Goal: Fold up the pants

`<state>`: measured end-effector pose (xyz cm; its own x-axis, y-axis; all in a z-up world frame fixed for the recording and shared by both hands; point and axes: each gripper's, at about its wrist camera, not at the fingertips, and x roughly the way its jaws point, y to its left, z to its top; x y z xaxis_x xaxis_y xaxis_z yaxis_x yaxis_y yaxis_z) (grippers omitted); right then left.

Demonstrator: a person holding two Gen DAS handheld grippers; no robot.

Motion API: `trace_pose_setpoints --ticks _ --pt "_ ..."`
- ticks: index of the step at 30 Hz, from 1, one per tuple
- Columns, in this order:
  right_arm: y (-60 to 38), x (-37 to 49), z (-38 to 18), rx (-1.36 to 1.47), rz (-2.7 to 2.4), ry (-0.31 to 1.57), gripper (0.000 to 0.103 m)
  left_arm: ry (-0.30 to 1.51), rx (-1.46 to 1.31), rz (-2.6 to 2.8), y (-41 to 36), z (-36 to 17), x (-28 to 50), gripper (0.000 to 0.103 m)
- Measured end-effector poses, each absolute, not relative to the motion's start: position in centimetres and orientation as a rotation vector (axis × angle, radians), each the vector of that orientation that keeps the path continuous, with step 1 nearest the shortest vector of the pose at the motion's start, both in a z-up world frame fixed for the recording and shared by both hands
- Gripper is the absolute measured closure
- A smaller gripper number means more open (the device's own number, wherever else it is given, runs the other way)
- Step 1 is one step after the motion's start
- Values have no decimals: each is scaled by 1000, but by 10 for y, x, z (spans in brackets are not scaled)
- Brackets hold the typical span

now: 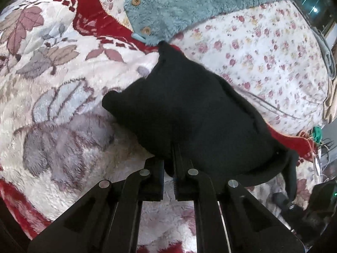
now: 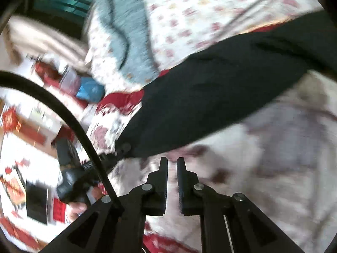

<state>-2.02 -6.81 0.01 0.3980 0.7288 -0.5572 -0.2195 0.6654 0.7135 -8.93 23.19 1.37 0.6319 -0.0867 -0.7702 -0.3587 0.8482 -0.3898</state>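
Observation:
The black pants (image 1: 185, 105) lie bunched on a plush floral blanket (image 1: 63, 109). In the left wrist view my left gripper (image 1: 169, 154) is shut on their near edge, and the cloth covers its fingertips. In the blurred right wrist view the pants (image 2: 210, 97) stretch as a dark band from the upper right down to the left gripper (image 2: 121, 150), which pinches their end. My right gripper (image 2: 172, 161) sits just below the pants' edge. Its jaws stand nearly together with only blanket showing in the narrow gap.
A teal fleece garment with wooden buttons (image 1: 179, 6) lies at the back on a rose-print sheet (image 1: 263, 52). A black cable (image 2: 63, 113) arcs across the left of the right wrist view, and a hand (image 2: 76, 208) shows beside it. Cluttered floor items lie beyond the bed's left edge.

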Motion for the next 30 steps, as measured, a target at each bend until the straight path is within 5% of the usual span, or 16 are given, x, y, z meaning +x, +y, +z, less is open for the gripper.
trace_pose_setpoints --ticks 3,5,10,12,14,17,24,30 --pt "-120 -14 0 664 531 956 79 887 -550 172 231 13 -88 98" --pt "-153 -4 -7 758 472 949 50 890 -546 177 229 12 -88 98" --pt "-209 13 -27 1006 385 900 51 895 -537 182 230 9 -85 98" --pt "-225 20 -29 1060 352 862 61 898 -535 184 229 8 -83 98" --pt "-236 23 -20 1049 343 821 84 897 -528 185 229 8 -82 98" --pt "-239 40 11 946 360 757 86 890 -507 188 227 6 -80 98" --pt "-235 128 68 668 270 744 82 883 -498 211 224 6 -77 98" --pt "-265 85 62 756 307 745 58 874 -502 194 226 4 -77 98"
